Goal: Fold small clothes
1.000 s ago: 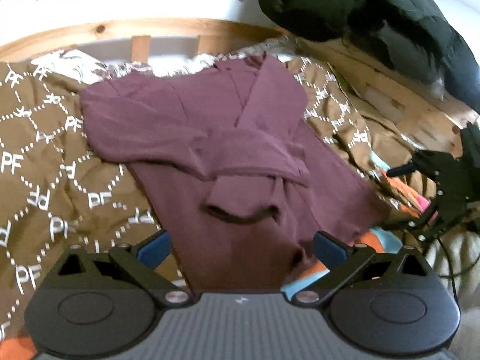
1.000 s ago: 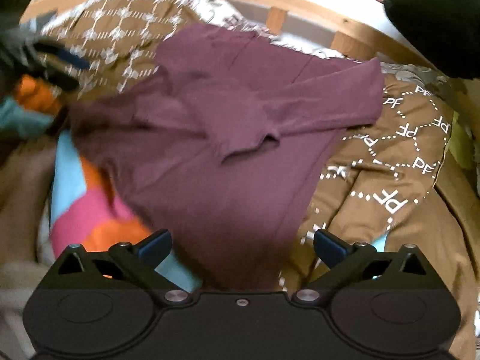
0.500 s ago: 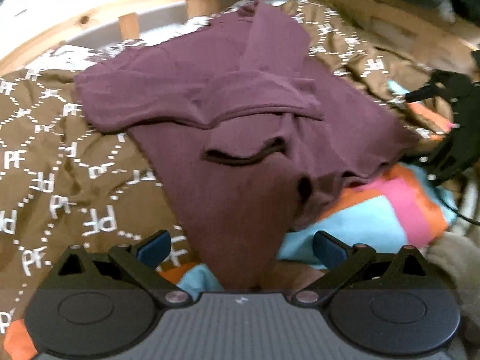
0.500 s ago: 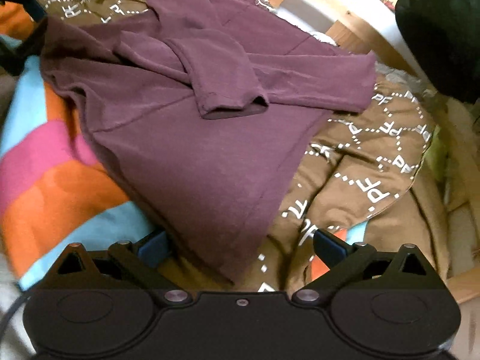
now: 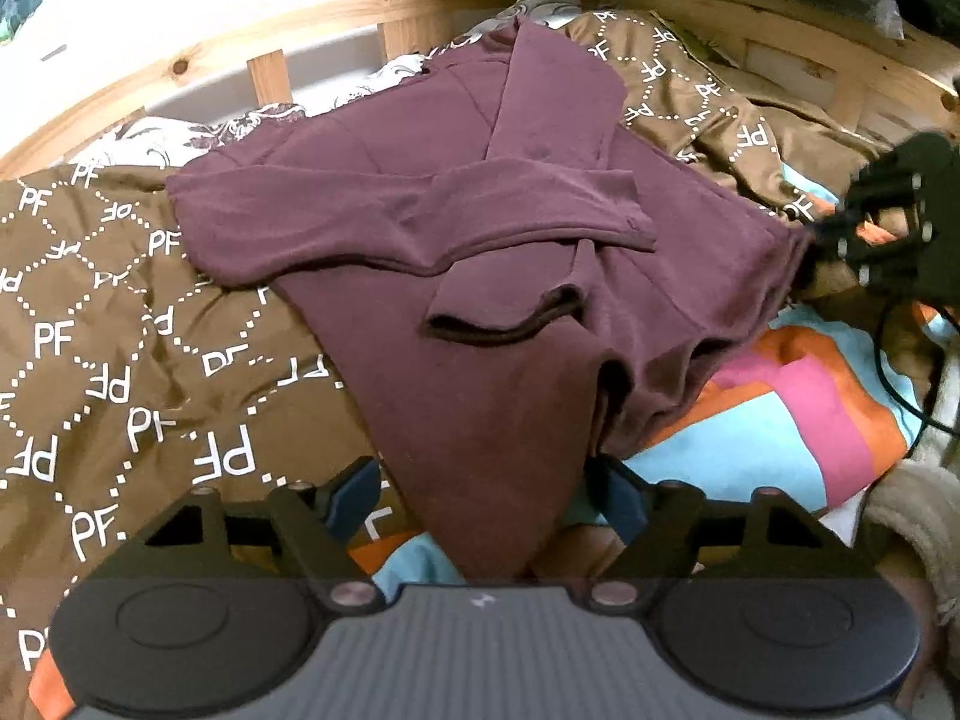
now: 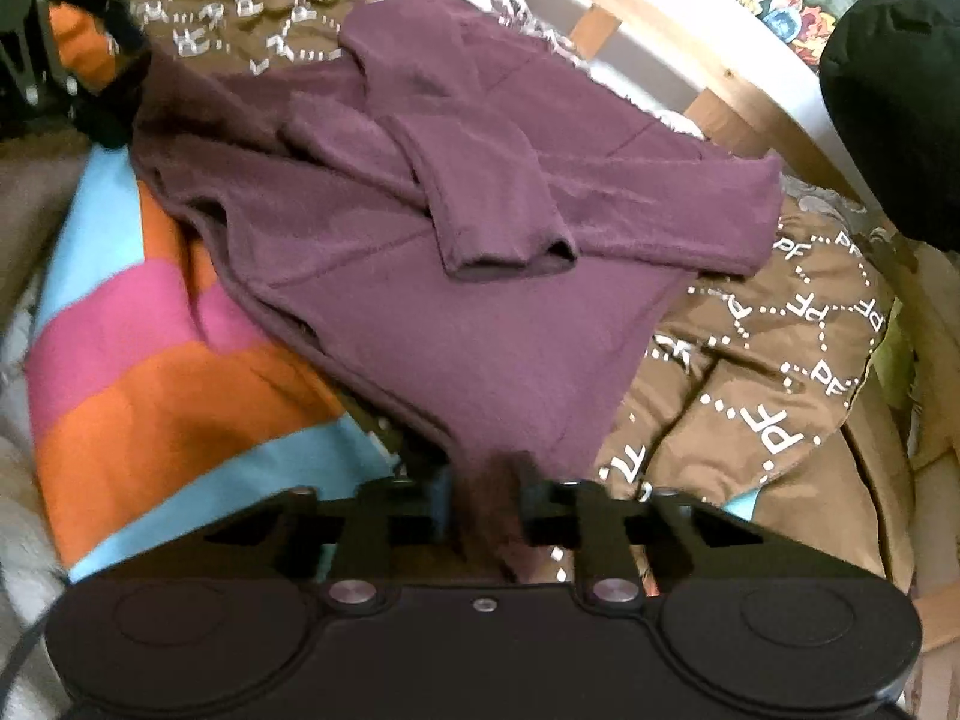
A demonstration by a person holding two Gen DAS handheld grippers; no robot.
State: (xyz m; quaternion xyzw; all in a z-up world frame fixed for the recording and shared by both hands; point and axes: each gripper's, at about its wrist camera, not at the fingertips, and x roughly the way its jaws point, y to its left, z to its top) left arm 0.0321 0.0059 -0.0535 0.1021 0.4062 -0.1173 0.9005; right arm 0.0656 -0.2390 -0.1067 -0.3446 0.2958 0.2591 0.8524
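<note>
A small purple top [image 5: 480, 276] lies spread on a bed, partly on a brown blanket [image 5: 120, 330] with white letters and partly on a striped blanket [image 5: 798, 420] of pink, orange and blue. Both sleeves are folded across its front, and its bottom edge is the near part. A wooden bed rail [image 5: 270, 30] runs along the far side.

The right gripper [image 6: 483, 510] has just pressed its jaws together, and they pinch one near bottom corner of the top. You can see the purple cloth bunched between them in the right wrist view.

The left gripper [image 5: 483, 501] sits over the other near bottom corner. Its jaws have just been closing but are spread, with the cloth lying between them and a gap on each side, so they do not hold it.

The top looks soft, thin and light. It should bend and droop easily and will not keep its shape when lifted. It does not look like something that can break. The two bottom corners look like good places to hold, so the bottom edge stays straight. Holding only one corner would likely let the other side sag and crumple.
</note>
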